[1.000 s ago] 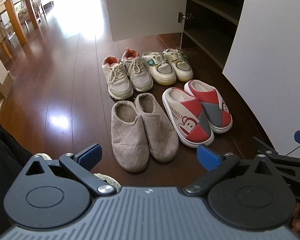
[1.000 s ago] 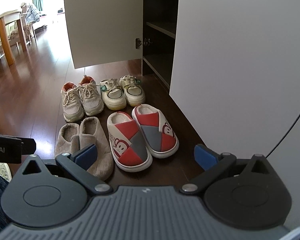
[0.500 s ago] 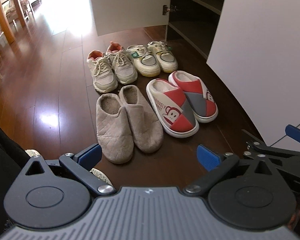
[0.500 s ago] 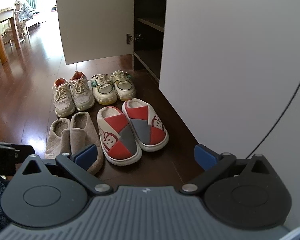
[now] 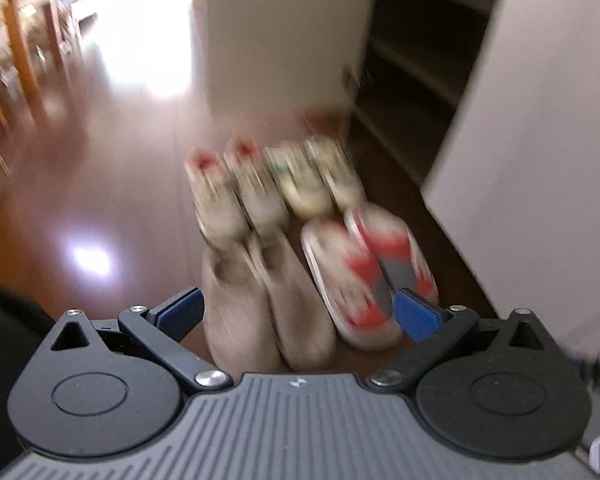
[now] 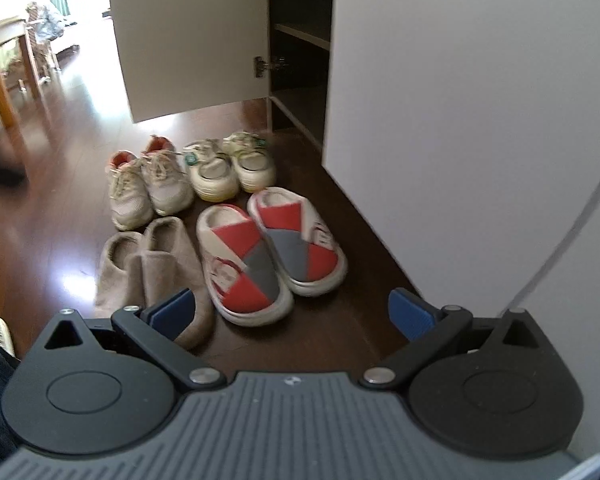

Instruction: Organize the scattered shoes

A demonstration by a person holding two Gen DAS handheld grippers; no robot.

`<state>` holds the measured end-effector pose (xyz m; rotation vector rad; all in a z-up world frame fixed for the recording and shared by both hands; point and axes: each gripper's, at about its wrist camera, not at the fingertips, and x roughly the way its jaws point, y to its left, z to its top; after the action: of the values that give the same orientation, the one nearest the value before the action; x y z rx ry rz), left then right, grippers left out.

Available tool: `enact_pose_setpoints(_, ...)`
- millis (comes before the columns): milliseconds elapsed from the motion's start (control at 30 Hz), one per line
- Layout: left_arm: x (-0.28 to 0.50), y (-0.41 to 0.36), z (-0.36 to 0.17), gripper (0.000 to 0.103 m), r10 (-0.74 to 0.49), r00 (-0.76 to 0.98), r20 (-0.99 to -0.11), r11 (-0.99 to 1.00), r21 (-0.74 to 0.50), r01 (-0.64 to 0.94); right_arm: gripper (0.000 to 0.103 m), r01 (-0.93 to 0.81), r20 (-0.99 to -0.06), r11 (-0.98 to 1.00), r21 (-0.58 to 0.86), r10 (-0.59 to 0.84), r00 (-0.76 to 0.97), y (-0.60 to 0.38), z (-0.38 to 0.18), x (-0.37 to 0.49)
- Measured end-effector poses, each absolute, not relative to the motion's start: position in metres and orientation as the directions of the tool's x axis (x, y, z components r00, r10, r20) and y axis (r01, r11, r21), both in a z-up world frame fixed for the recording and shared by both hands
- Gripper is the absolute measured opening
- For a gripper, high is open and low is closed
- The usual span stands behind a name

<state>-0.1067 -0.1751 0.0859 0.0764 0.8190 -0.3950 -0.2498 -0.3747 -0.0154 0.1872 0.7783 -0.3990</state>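
Left view newly blurred, shoes [image 5: 296, 248] smeared

Blown-out daylight far left, glare on floor [image 5: 88, 258]; left wrist heavily motion-blurred, right wrist sharper, edges bowed.

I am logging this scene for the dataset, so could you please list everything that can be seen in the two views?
Sneakers: 2, beige with orange heels, floor, back row left.
Cream shoes: 2, cream with green tags, back row right, by the cabinet.
Beige slippers: 2, beige, front row left.
Red slippers: 2, red, grey and white, front row right.
Cabinet: 1, dark inside, shelves bare where visible.
Door: 1, white, swung open, left of the opening.
Floor: dark glossy wood.
Table: 1, wooden, far left.
Left tool: blue pads, open, empty.
Right tool: blue pads, open, empty.
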Motion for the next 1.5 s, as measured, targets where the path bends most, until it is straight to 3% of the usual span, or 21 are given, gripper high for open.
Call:
enact_pose_setpoints(233, 0.013, -0.121, 0.145, 0.102, -0.126, 0.814, -0.567, 0.957, 0.146, 0.249, 0.099, 0.276, -0.675, 0.953, 0.124, -0.123, 0.728, -0.359, -0.015, -0.133)
enact_pose_setpoints(367, 0.084, -0.114, 0.108, 0.102, -0.069, 0.790, -0.609, 0.929, 0.248, 0.273, 0.099, 0.180, -0.717, 0.979, 0.100, -0.055, 0.695, -0.339, -0.041, -0.041)
enact_pose_setpoints(533, 0.160, -0.115, 0.008, 0.102, -0.016, 0.701, -0.713, 0.855, 0.354, 0.379, 0.099, 0.034, -0.760, 0.999, 0.025, -0.003, 0.649, -0.310, -0.079, 0.068)
enact_pose_setpoints(633, 0.188, -0.116, -0.050, 0.102, -0.020, 0.635, -0.772, 0.857, 0.314, 0.409, 0.086, -0.041, -0.780, 0.999, -0.024, 0.007, 0.626, -0.299, -0.108, 0.139)
enact_pose_setpoints(700, 0.196, -0.117, -0.077, 0.102, -0.030, 0.603, -0.797, 0.869, 0.277, 0.411, 0.070, -0.068, -0.790, 0.997, -0.026, 0.021, 0.612, -0.296, -0.126, 0.187)
enact_pose_setpoints(967, 0.240, -0.118, -0.165, 0.102, -0.150, 0.474, -0.868, 0.868, 0.114, 0.484, 0.068, -0.055, -0.855, 0.997, 0.053, 0.074, 0.514, -0.295, -0.195, 0.329)
enact_pose_setpoints(1067, 0.253, -0.118, -0.176, 0.102, -0.156, 0.485, -0.861, 0.860, 0.123, 0.495, 0.039, -0.068, -0.893, 0.997, 0.043, 0.069, 0.444, -0.292, -0.222, 0.349)
enact_pose_setpoints(1333, 0.294, -0.118, -0.202, 0.102, -0.188, 0.445, -0.876, 0.881, 0.050, 0.470, 0.036, -0.062, -0.939, 0.998, -0.015, 0.007, 0.343, -0.277, -0.259, 0.366)
enact_pose_setpoints(1400, 0.300, -0.120, -0.204, 0.100, -0.166, 0.436, -0.884, 0.885, 0.062, 0.462, 0.026, -0.027, -0.925, 1.000, -0.012, -0.001, 0.379, -0.276, -0.259, 0.359)
enact_pose_setpoints(1500, 0.306, -0.122, -0.196, 0.097, -0.110, 0.427, -0.897, 0.895, 0.097, 0.435, 0.023, 0.064, -0.904, 0.998, 0.024, -0.006, 0.428, -0.279, -0.254, 0.345)
